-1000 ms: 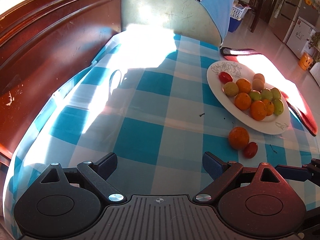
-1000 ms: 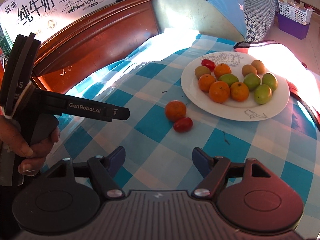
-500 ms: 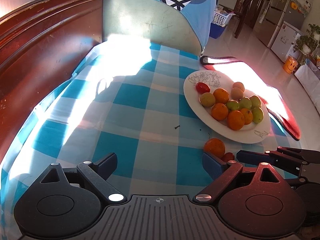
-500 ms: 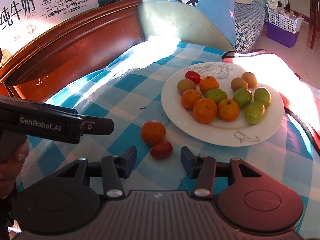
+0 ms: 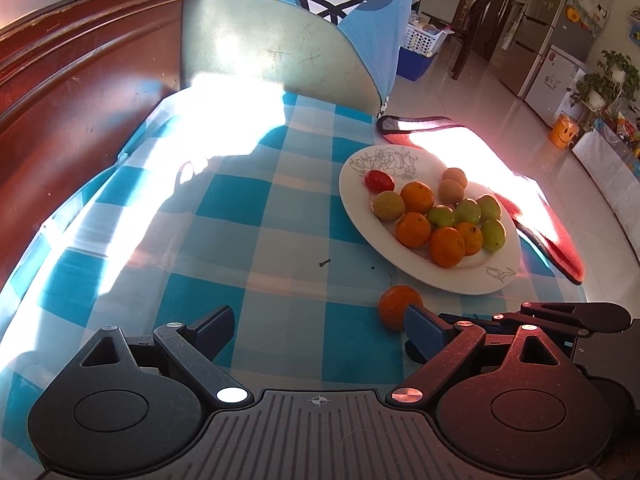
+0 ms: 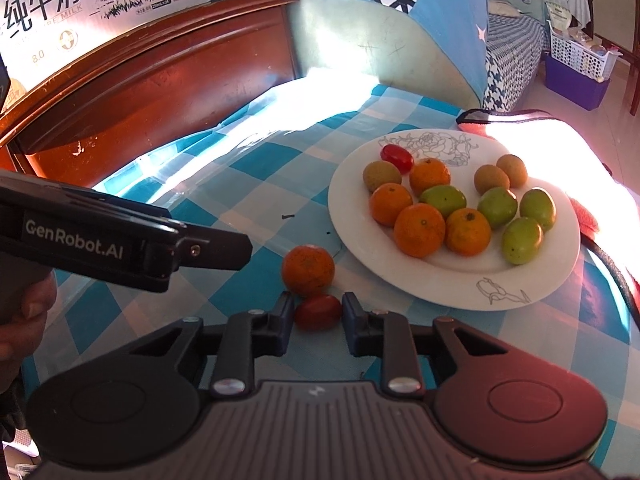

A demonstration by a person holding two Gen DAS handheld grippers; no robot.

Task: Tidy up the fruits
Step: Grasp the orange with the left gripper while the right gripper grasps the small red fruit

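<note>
A white plate (image 6: 532, 280) on the blue checked cloth holds several oranges, green fruits, brown fruits and a red tomato (image 6: 397, 157). A loose orange (image 6: 308, 270) and a small red tomato (image 6: 319, 311) lie on the cloth before the plate. My right gripper (image 6: 318, 316) has its fingers narrowed around the loose tomato, close to or touching it. My left gripper (image 5: 318, 328) is open and empty over the cloth, left of the loose orange (image 5: 398, 306). The plate also shows in the left wrist view (image 5: 360, 216).
A dark wooden headboard (image 6: 160, 80) runs along the left. A blue cushion (image 6: 400, 20) stands at the back. A red cloth (image 5: 552, 236) lies beyond the plate at the table's right edge. The left gripper body (image 6: 120, 240) reaches in from the left.
My right gripper has moved forward and down to the loose tomato, and its fingers have narrowed around it. The left gripper has shifted a little and stays open.
</note>
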